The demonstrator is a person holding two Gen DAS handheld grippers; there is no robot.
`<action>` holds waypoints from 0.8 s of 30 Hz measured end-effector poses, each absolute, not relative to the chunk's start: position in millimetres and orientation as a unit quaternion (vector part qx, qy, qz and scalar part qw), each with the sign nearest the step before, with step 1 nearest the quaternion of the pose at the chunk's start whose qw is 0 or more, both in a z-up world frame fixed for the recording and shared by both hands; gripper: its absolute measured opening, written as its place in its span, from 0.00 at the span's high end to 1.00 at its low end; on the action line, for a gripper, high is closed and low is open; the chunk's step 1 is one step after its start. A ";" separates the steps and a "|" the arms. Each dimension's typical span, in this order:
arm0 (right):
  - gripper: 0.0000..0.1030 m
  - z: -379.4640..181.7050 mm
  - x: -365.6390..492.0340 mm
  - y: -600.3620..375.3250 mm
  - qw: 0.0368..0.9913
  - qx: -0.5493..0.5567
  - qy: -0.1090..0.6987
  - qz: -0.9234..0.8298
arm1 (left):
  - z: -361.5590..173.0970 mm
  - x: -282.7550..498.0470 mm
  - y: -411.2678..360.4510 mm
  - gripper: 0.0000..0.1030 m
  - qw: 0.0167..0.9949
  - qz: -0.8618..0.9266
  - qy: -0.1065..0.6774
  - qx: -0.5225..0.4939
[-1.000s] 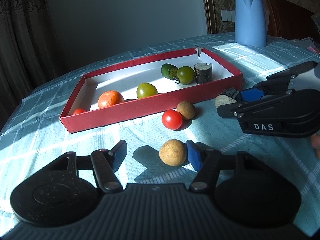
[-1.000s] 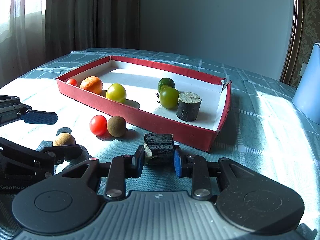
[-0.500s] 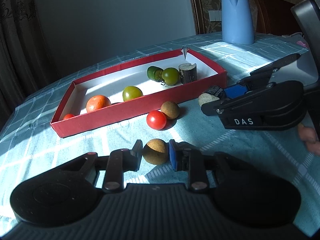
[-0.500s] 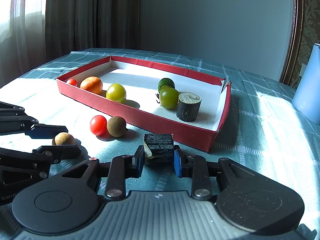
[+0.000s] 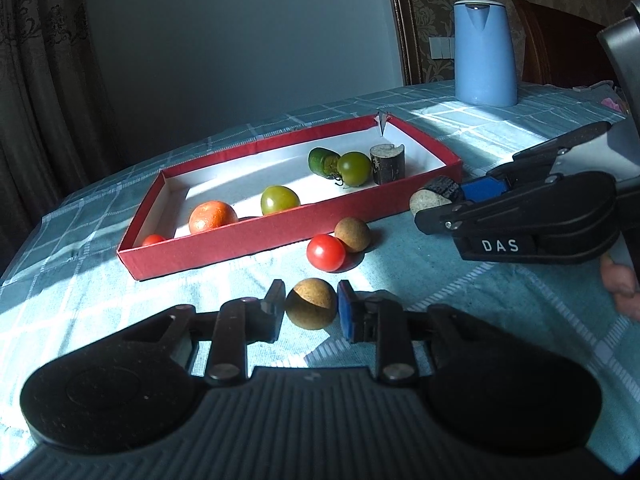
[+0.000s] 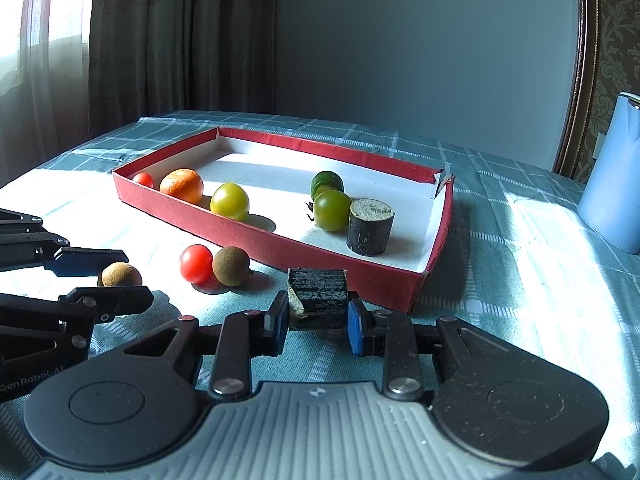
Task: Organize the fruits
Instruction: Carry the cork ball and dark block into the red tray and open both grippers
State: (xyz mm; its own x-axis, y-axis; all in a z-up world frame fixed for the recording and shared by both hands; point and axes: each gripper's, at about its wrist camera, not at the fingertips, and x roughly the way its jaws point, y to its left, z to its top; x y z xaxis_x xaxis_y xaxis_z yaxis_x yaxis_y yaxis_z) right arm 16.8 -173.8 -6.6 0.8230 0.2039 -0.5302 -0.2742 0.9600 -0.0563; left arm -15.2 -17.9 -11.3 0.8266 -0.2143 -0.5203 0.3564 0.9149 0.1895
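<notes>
Hard sunlight is falling across the tabletop (image 6: 520, 280) from the curtained window (image 6: 36, 40) at left in the right view, leaving bright patches and dark, sharp shadows. Wall and curtains are staying dim. Both views are sharp; fisheye is bending straight lines near the edges.

Table w/ teal checked cloth (image 5: 460, 320). On it: red tray (image 5: 256, 240) at centre, red tomato (image 5: 325, 252) & brown ball (image 5: 352, 234) touching just below it (sunlit), blue jug (image 5: 485, 50) upper right.
</notes>
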 end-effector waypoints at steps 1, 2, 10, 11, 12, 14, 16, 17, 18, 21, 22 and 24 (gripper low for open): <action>0.72 -6.2 16.6 -174.0 0.953 -0.065 0.268 0.125 | -10.8 -15.3 -17.4 0.75 0.946 -0.151 0.252 0.139; 0.72 -5.4 16.0 -174.6 0.954 -0.064 0.265 0.124 | -10.2 -15.1 -16.7 0.75 0.947 -0.149 0.252 0.136; 0.72 6.4 13.2 -186.1 0.967 -0.038 0.228 0.104 | 3.4 -5.6 -12.7 0.75 0.952 -0.153 0.250 0.089; 0.72 8.5 14.9 -187.6 0.968 -0.035 0.226 0.102 | 6.3 -1.3 -13.5 0.75 0.953 -0.150 0.249 0.084; 0.72 10.3 17.9 -188.1 0.968 -0.032 0.226 0.101 | 9.6 4.2 -15.0 0.75 0.954 -0.147 0.247 0.082; 0.72 13.4 26.2 -187.6 0.967 -0.029 0.230 0.103 | 15.8 16.1 -18.2 0.75 0.958 -0.135 0.241 0.077; 0.72 15.6 36.9 -186.6 0.965 -0.023 0.239 0.107 | 21.4 29.9 -20.2 0.75 0.962 -0.124 0.234 0.071; 0.72 16.6 42.6 -186.1 0.964 -0.020 0.243 0.107 | 23.6 37.2 -20.4 0.75 0.963 -0.117 0.233 0.065; 0.72 17.2 47.4 -185.3 0.963 -0.020 0.247 0.107 | 25.4 45.4 -20.5 0.75 0.964 -0.111 0.234 0.060; 0.72 18.0 64.2 -181.2 0.961 -0.020 0.254 0.103 | 27.9 67.0 -20.5 0.76 0.966 -0.092 0.236 0.051; 0.72 18.1 68.4 -179.4 0.961 -0.022 0.254 0.102 | 28.0 73.8 -20.0 0.76 0.967 -0.086 0.237 0.050; 0.72 18.7 76.6 -173.1 0.961 -0.029 0.256 0.104 | 27.4 87.3 -19.0 0.76 0.967 -0.069 0.240 0.045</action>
